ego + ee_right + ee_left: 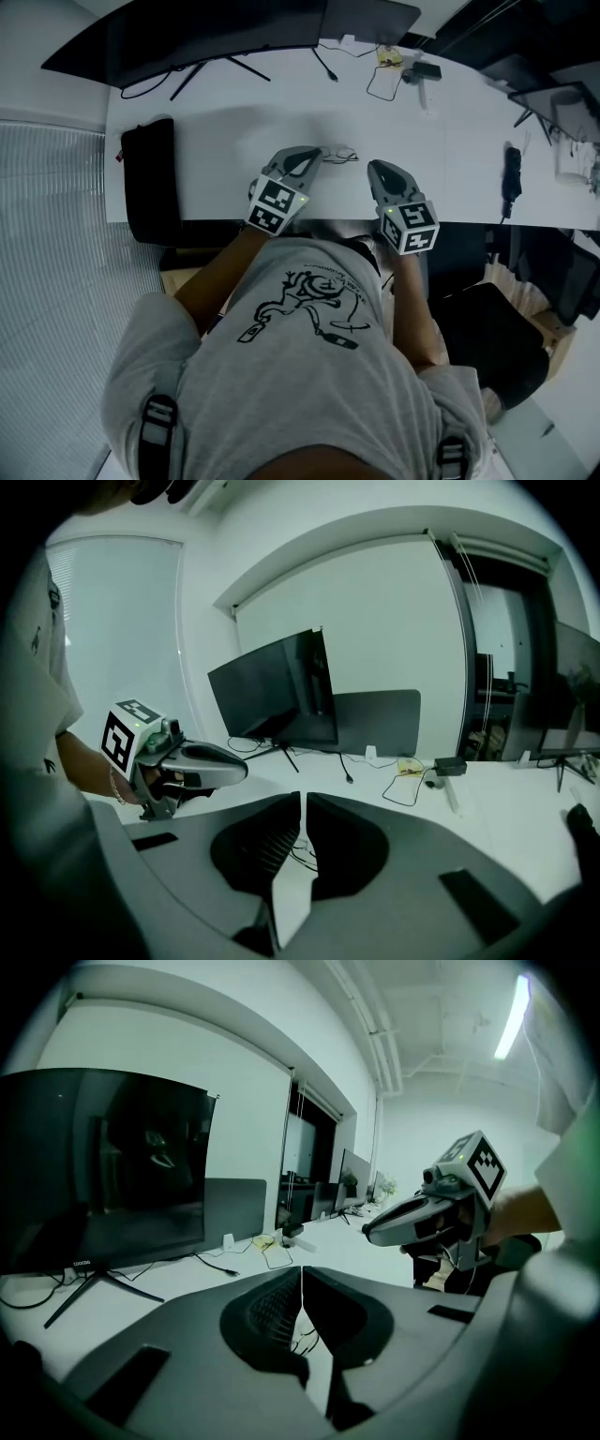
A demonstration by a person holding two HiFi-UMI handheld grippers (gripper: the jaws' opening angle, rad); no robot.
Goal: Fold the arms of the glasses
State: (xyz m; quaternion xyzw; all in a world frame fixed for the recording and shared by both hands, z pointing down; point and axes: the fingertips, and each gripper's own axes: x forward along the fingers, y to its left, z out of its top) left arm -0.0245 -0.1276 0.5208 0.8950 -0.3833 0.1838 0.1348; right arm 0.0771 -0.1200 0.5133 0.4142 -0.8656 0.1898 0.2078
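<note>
Head view. The glasses (339,154) lay on the white table (216,150), their long axis running side to side, just beyond and between the two gripper tips. The left gripper (309,157) pointed toward their left end and appeared the nearer. The right gripper (378,171) sat a little apart on the opposite side. In both gripper views the jaws stood together with nothing clamped between them. Whether the arms were already folded was too small to tell; any further approach would likely come from either end.
</note>
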